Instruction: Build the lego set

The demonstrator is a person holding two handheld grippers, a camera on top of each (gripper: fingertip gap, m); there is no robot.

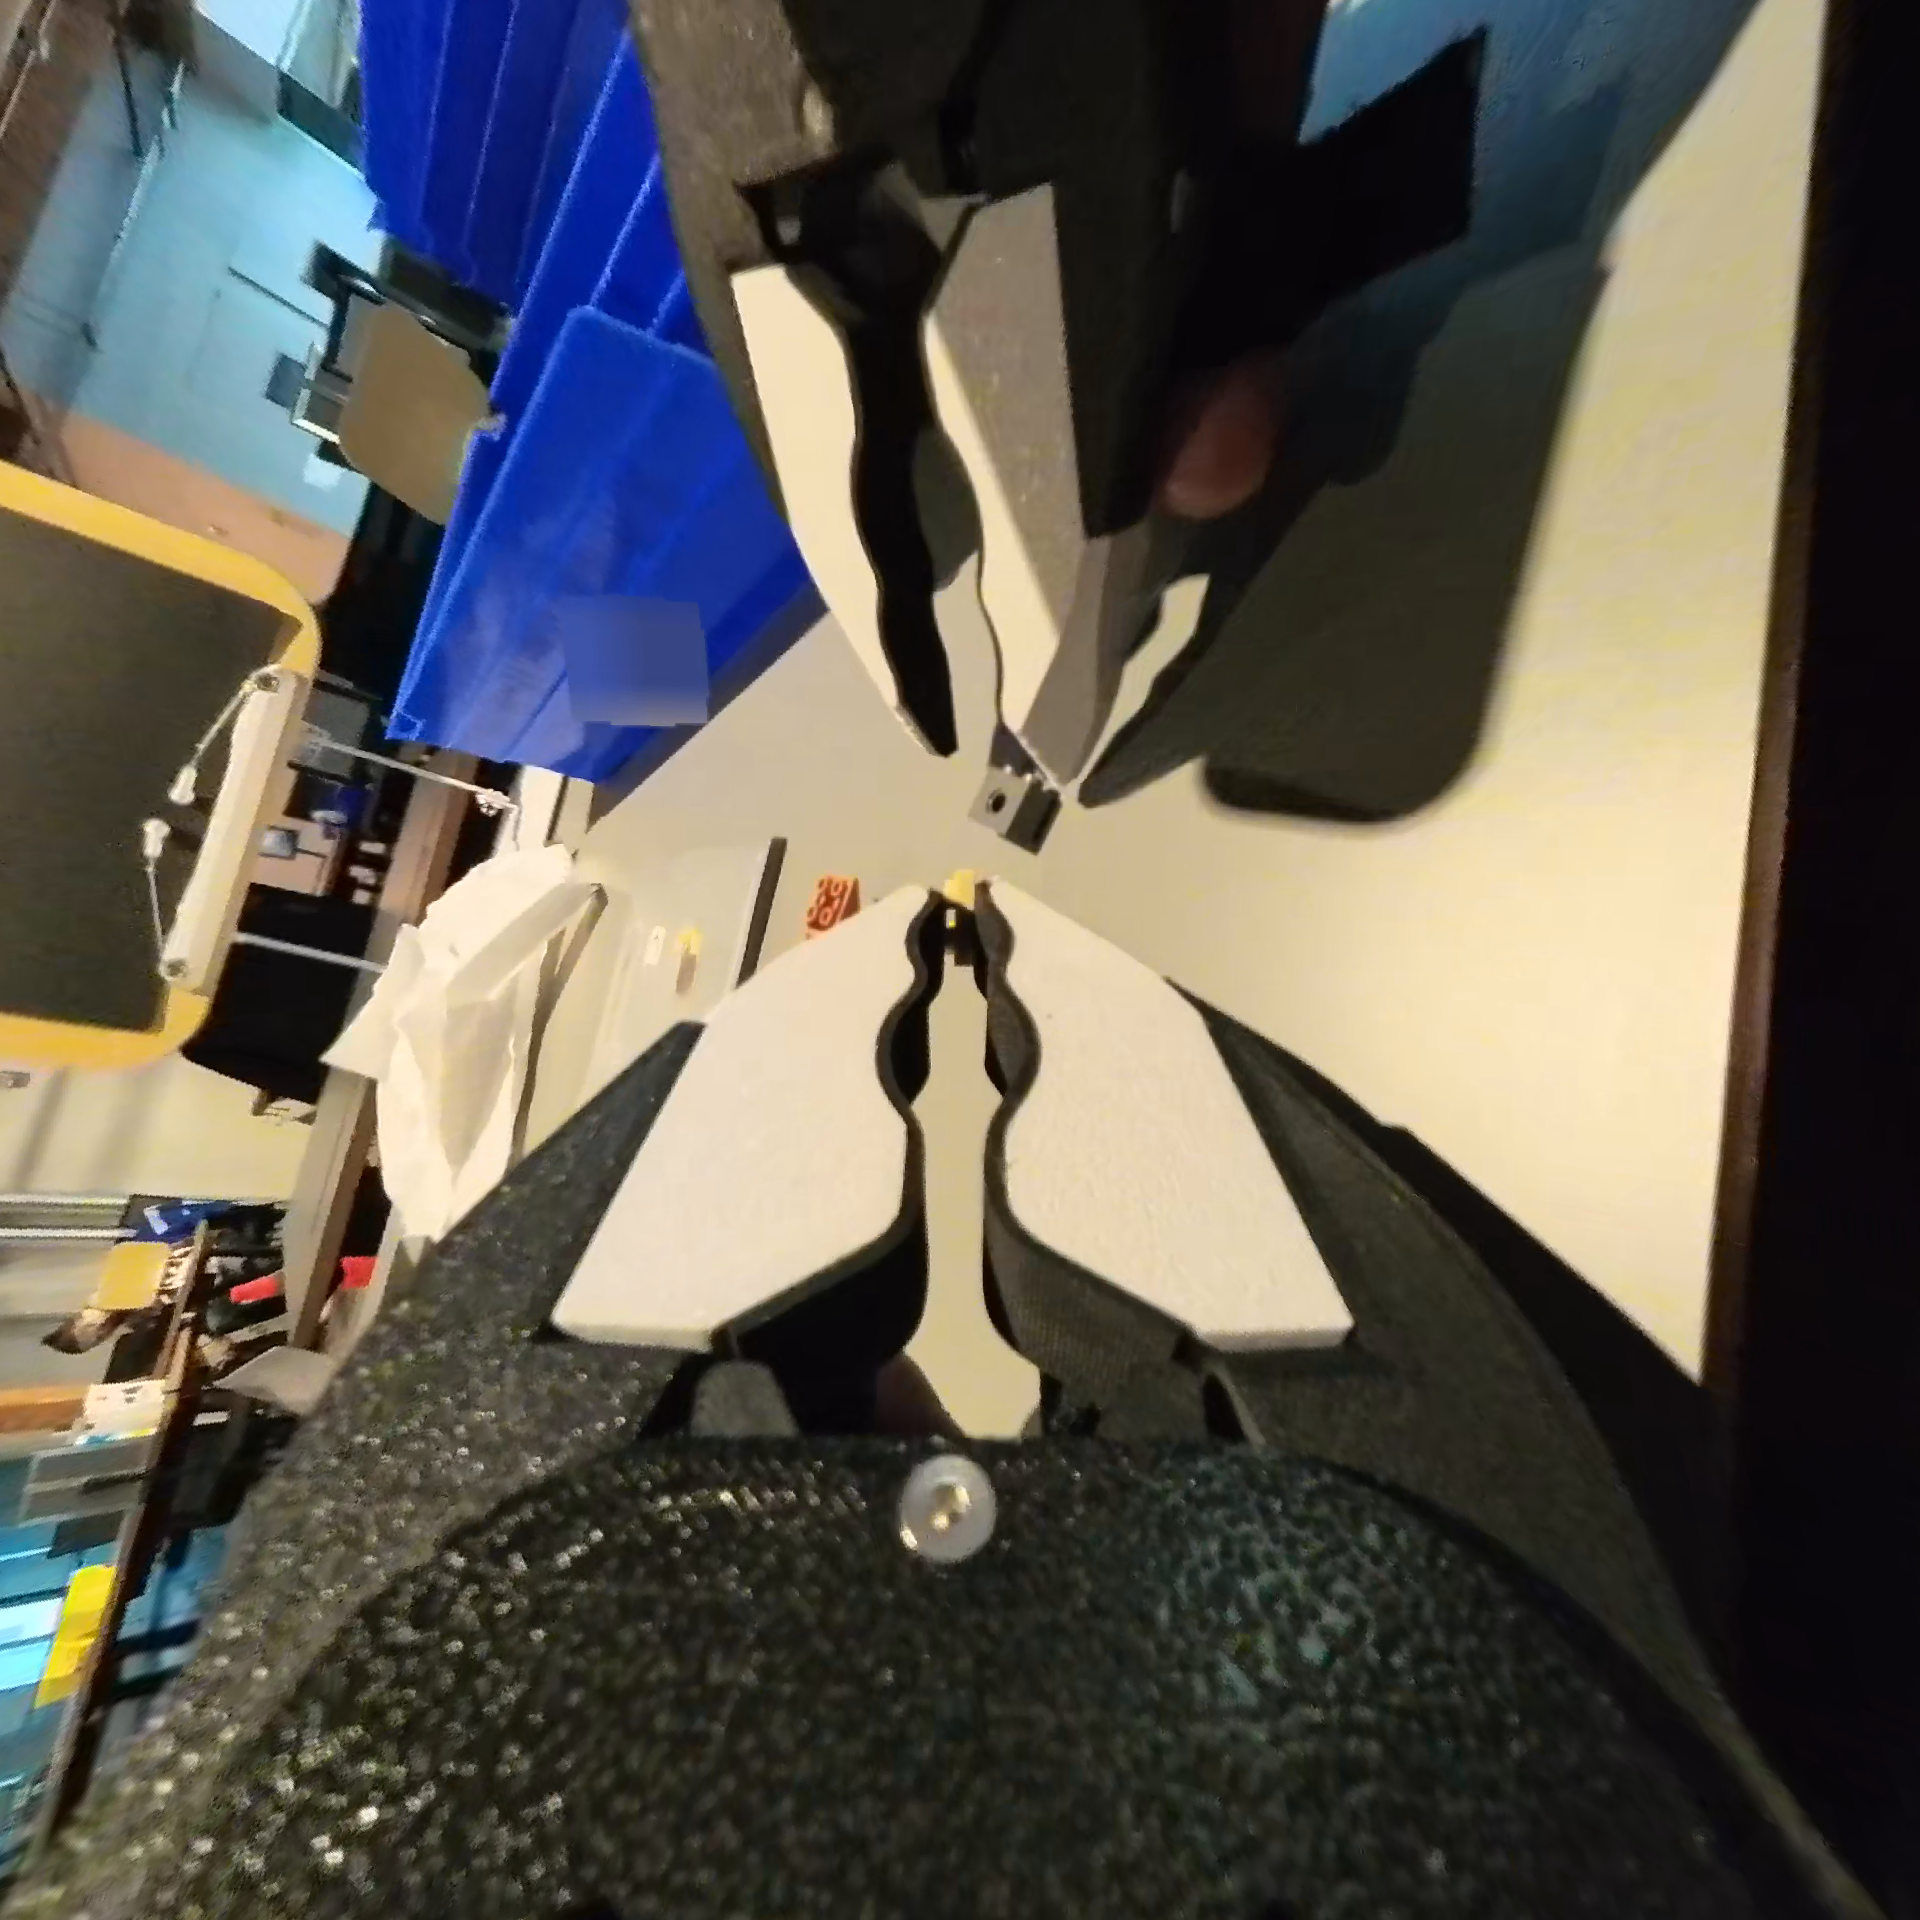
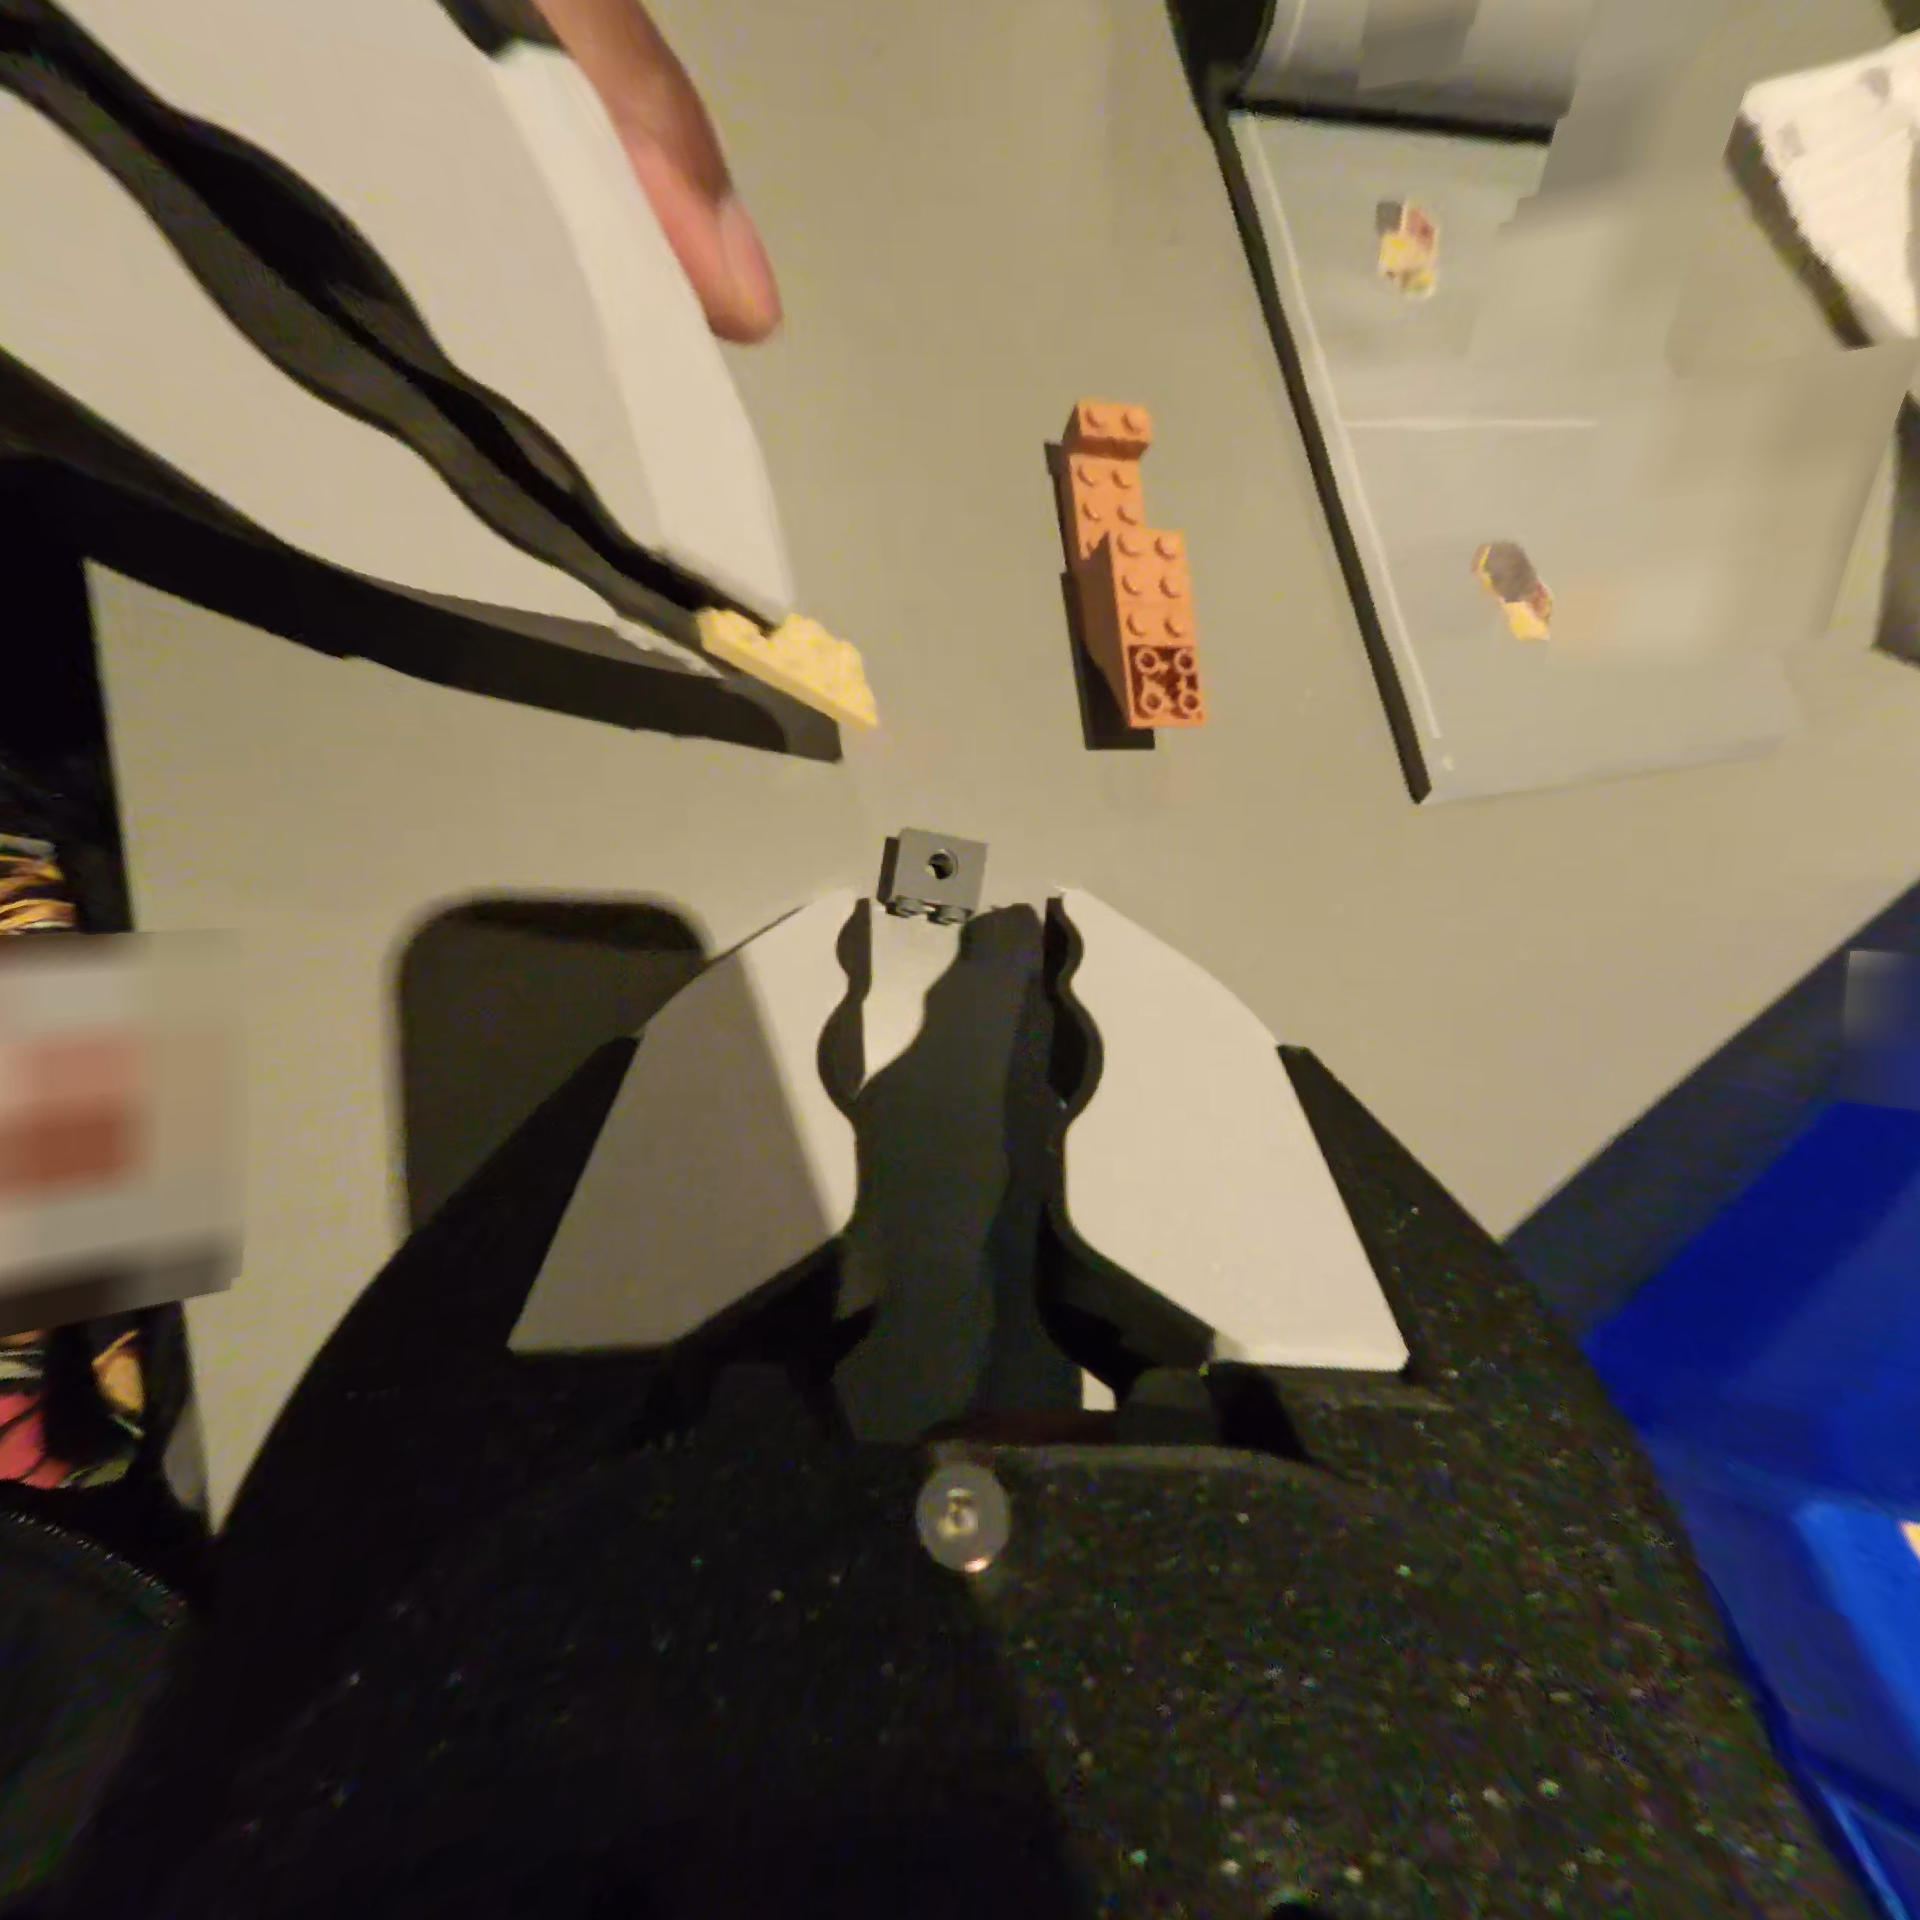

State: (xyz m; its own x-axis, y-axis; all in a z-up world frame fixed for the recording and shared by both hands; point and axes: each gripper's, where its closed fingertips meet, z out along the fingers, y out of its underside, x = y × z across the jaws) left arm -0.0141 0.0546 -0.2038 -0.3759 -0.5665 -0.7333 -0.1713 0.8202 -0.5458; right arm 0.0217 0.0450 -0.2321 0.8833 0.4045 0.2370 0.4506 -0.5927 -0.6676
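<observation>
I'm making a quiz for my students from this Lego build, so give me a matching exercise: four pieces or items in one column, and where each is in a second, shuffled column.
Things:
1. tan plate
2. grey brick with a hole
3. orange brick assembly
4. blue bin

Places:
A. lying free on the table, in no gripper
B. at the tips of the right gripper
C. along the table's edge
D. pinched in the left gripper

Pairs: 1-D, 2-B, 3-A, 4-C
</observation>
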